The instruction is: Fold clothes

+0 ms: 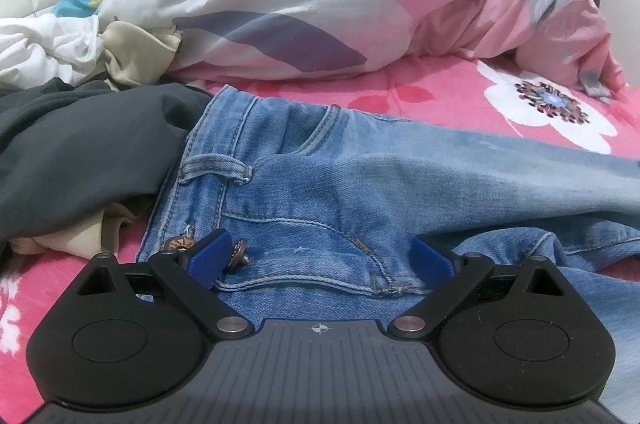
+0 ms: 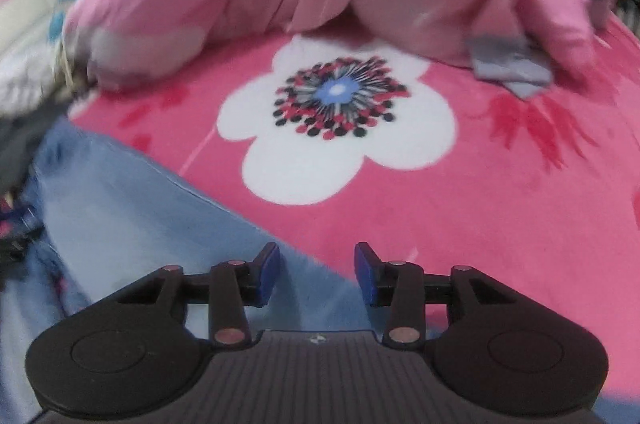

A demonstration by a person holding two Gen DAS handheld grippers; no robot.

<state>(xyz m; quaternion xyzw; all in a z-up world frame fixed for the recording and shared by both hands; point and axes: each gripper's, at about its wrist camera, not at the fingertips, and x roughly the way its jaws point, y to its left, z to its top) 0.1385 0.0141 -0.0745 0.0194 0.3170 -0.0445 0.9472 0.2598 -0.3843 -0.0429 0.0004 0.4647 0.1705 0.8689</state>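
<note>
Left wrist view is showing the jeans [image 1: 320, 176] lying spread on the pink bed sheet [image 1: 440, 104], waist end near and to the left, legs running off to the right. The left gripper [image 1: 322, 252] is sitting wide open over the waist by the buttons, likely lining up for a grab. Only here is a dark garment [image 1: 80, 152] showing, piled at the left. Right wrist view is blurry; the right gripper [image 2: 317, 274] is hanging open, holding nothing, over a leg's edge.

Soft even indoor light; left view sharp, right view motion-blurred, fisheye-bent edges.
</note>
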